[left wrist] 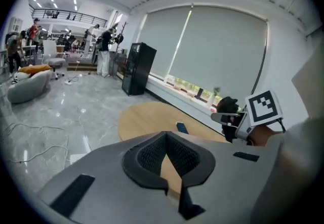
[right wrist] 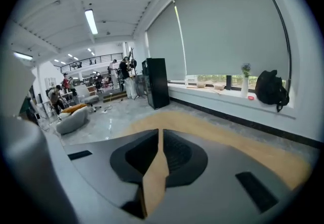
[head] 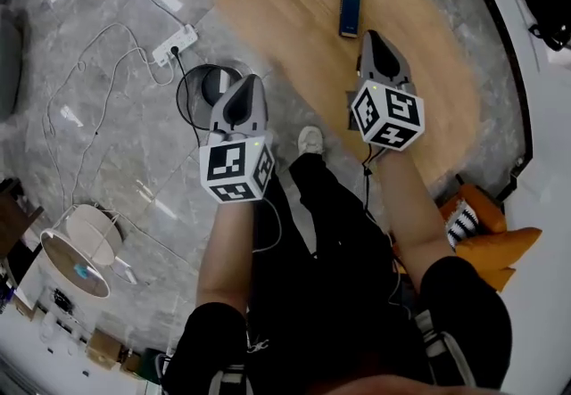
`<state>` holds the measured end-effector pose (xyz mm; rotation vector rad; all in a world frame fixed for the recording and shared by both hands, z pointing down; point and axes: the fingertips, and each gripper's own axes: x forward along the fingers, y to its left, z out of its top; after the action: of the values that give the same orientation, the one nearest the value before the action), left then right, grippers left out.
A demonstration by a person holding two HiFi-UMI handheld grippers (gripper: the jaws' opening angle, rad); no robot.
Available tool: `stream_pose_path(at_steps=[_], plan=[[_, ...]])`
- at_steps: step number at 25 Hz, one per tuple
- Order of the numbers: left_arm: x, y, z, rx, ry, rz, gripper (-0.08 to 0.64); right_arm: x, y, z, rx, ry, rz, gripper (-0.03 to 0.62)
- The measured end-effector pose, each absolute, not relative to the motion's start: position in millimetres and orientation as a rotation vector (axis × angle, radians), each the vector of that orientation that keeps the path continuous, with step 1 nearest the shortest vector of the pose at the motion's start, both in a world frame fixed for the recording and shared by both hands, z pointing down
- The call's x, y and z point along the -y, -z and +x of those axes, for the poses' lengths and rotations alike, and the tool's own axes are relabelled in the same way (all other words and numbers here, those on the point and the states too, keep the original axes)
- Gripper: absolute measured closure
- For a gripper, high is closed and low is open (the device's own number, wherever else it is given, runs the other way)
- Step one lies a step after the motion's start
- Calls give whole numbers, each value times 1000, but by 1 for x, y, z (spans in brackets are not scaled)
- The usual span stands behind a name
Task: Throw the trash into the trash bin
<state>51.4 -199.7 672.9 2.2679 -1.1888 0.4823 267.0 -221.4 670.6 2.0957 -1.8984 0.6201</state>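
Grey shiny floor (head: 116, 144) fills most of the head view, and a round wooden table (head: 285, 10) stands at the top. On the table lies a flat dark blue thing (head: 351, 4). It is too small to read any words on it.

The left gripper (head: 249, 83) is over the floor by the table's edge. The right gripper (head: 376, 37) is over the table, just beside the blue thing. Each gripper has a cube with black and white square marks. They are patterns, not words.

In both gripper views the jaws are closed tip to tip, with nothing between them. Only the table's wood shows through the thin gaps.

A round black thing (head: 211, 86) stands on the floor just in front of the left gripper. I cannot tell if it is the trash bin. I cannot pick out any trash.

A white power strip (head: 174, 45) with thin wires lies on the floor nearby. A white shoe (head: 310, 140) shows between the two arms.
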Motion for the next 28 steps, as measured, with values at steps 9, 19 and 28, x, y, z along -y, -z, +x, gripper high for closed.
stream_pose_path(at_steps=[9,19,28], plan=[[189,-697,91,1181,-505,2217,548,265,-749,309,1922,-857,1947,379],[195,-709,89,1235,-559,2158,548,302,-837,328,1697,-984,1820,364],[189,-715,69,1283,-568,2125,548,302,-848,307,1688,-1078,1660,383]])
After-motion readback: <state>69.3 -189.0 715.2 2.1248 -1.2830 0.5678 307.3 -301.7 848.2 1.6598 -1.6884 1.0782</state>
